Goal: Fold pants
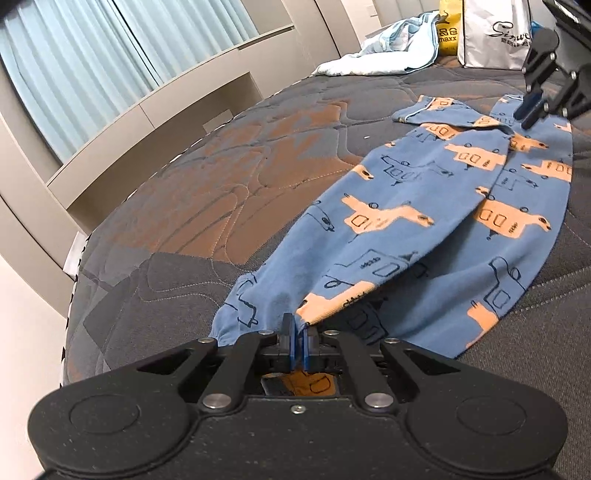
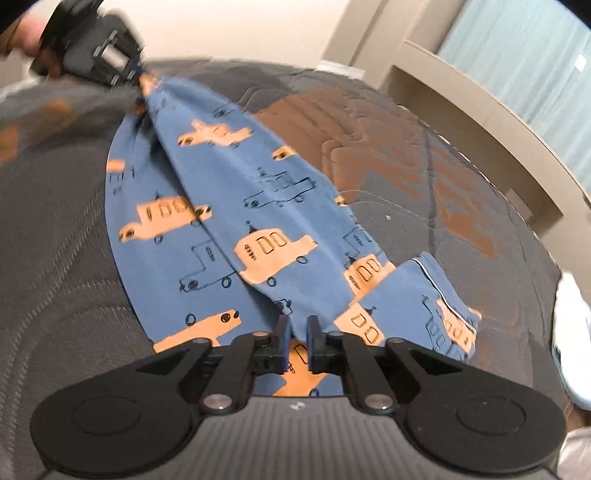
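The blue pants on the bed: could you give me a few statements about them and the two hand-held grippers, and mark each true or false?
1. The pants are blue with orange vehicle prints. True.
2. The left hand-held gripper is wide open above bare bed. False: it is shut on an end of the pants.
3. The right hand-held gripper has pants fabric between its fingers. True.
4. The pants lie on a wooden table. False: they lie on a grey and orange quilted bed.
5. A white bag stands at the far end of the bed. True.
6. The pants are already a neat small square. False: they are stretched long between the grippers.
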`<state>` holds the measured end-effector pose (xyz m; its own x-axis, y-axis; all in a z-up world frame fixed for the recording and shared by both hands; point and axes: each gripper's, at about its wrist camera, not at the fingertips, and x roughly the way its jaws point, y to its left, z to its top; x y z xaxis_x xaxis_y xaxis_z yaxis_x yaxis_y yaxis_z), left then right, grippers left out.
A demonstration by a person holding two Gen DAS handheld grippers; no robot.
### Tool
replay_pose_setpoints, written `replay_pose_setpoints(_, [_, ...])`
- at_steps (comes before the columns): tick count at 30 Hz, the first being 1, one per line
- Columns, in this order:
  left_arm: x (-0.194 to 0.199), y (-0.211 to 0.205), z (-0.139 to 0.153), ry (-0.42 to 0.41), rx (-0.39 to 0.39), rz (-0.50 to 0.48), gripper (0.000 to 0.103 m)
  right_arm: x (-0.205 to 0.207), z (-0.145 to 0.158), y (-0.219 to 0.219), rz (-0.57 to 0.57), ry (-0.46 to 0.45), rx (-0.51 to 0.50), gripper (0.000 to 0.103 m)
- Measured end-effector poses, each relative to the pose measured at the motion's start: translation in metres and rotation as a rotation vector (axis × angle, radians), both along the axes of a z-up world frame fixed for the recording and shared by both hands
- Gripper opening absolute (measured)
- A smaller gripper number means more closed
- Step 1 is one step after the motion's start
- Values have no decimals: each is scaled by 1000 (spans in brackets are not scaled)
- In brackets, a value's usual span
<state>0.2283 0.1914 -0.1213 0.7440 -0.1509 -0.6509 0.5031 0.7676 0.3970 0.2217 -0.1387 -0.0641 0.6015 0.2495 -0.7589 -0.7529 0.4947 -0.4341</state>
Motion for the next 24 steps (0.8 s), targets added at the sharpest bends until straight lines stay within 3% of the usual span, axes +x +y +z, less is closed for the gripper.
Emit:
replay_pose_setpoints(2, [2,-1,0,0,1,-3,4,0,-8,8,43,-23,-54,12])
replay_pose_setpoints(5, [4,-1,-3,8,9,-7,4,1,-26,19,104,-81,-172,25])
replay_pose_setpoints(7, [4,-1,-5,14,9,-4,4,4,-35,24,121,-103,-216,24])
replay_pose_setpoints(8, [5,-1,-6,17,7,-1,4,6,-37,24,122,-98,-220,18])
replay_pose_setpoints(9, [4,-1,-7,18,5,1,4,7,-36,24,121,-87,-202,0])
replay_pose_setpoints(16, [-6,4,2,1,-18,-4,4,-2,6,-1,7,-72,-8,0])
replay_pose_setpoints(24, [-17,5,-6,13,15,-6,4,-41,11,-10,22,-20,9,0])
